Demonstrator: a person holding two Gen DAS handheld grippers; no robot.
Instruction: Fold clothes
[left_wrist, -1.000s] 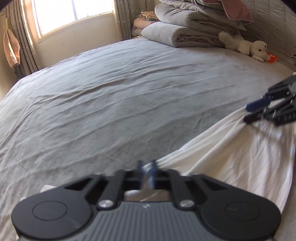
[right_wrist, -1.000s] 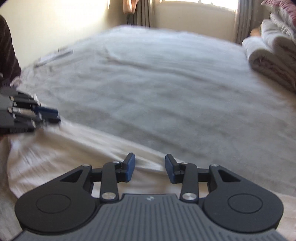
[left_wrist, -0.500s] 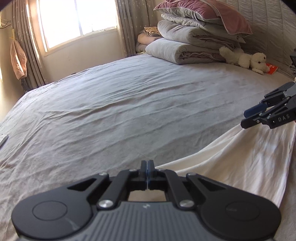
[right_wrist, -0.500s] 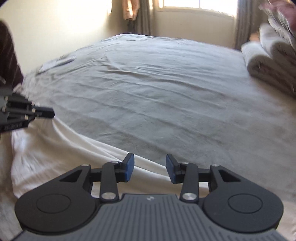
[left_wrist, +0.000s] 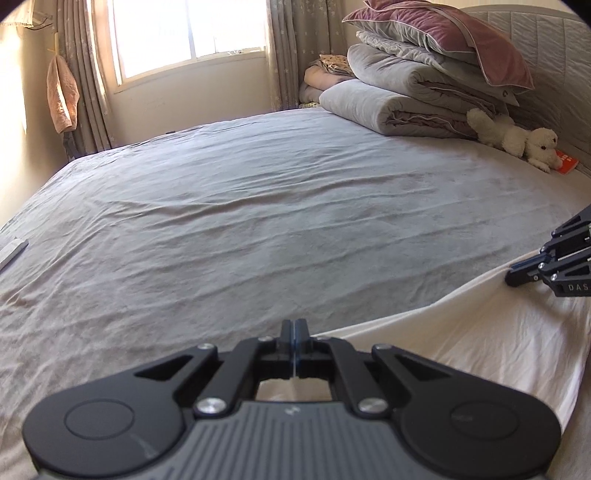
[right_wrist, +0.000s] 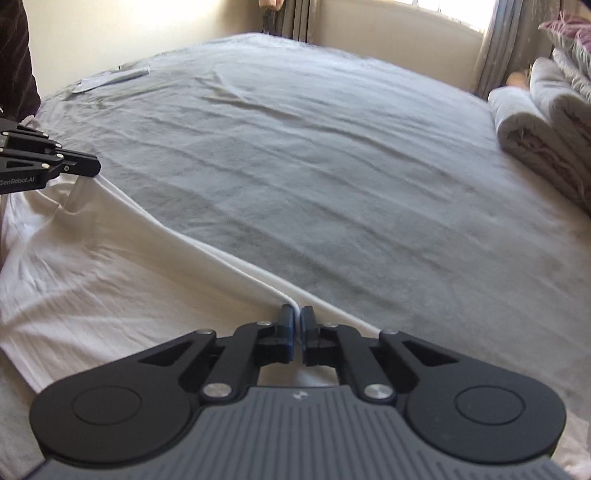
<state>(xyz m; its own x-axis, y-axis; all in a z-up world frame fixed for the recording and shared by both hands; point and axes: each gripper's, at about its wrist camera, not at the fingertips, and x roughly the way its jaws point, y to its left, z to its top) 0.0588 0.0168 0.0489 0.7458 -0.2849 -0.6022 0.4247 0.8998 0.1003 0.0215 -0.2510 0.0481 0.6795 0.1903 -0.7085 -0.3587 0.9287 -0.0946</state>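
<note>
Garment (right_wrist: 110, 280), white, soft, wrinkled

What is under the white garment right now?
The white garment lies on the grey bedsheet, which shows all around its far edge. Anything lying beneath the cloth itself is covered.

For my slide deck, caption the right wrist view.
Right claw pinches the white garment's edge on the grey bed.

A: Right gripper (right_wrist: 296, 325)?
B: Its jaws have just closed, pinching the white garment's (right_wrist: 122, 273) edge over the bed's (right_wrist: 332, 166) near edge.
A: Left gripper (right_wrist: 86, 165)?
B: Clamped on that same hem, by the bed's left edge.
</note>
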